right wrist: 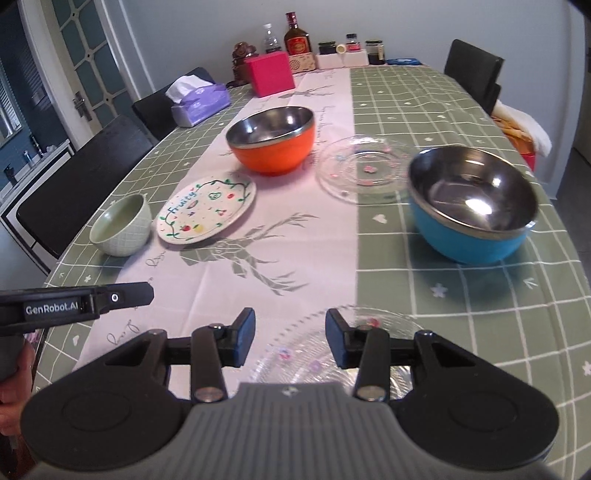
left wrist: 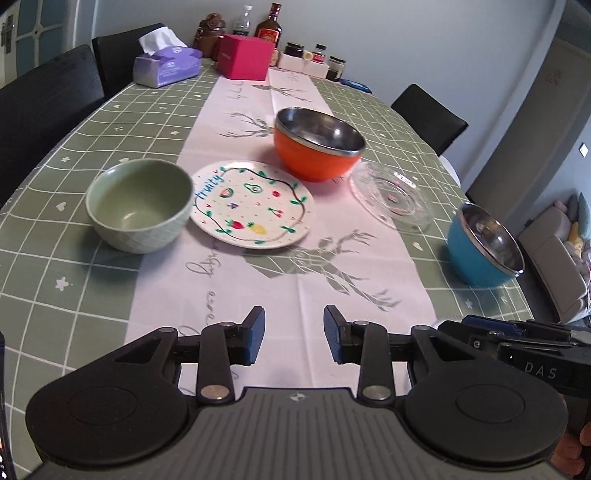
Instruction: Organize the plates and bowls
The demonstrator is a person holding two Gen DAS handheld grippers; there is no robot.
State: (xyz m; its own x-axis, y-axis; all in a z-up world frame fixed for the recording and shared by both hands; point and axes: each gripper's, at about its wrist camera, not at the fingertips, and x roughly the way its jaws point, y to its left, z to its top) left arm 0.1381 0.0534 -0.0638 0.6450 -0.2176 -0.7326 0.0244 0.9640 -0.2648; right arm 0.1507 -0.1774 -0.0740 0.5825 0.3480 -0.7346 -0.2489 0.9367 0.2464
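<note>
We held both grippers, left (left wrist: 293, 334) and right (right wrist: 290, 338), partly open and empty; a glass plate (right wrist: 306, 350) lay directly beneath the right one, at bottom centre, nearest it.

Dining room with a long surface and dark chairs

The surface (right wrist: 461, 295) wears a green checked cloth with a pale deer-print runner (right wrist: 295, 258). Black chairs (right wrist: 85, 184) line the sides. Behind stands a plain grey-white wall (right wrist: 406, 22); a glazed door (right wrist: 85, 55) lies to one side, and a sofa (left wrist: 554, 251) shows in the left wrist view. Daylight glints softly.
</note>
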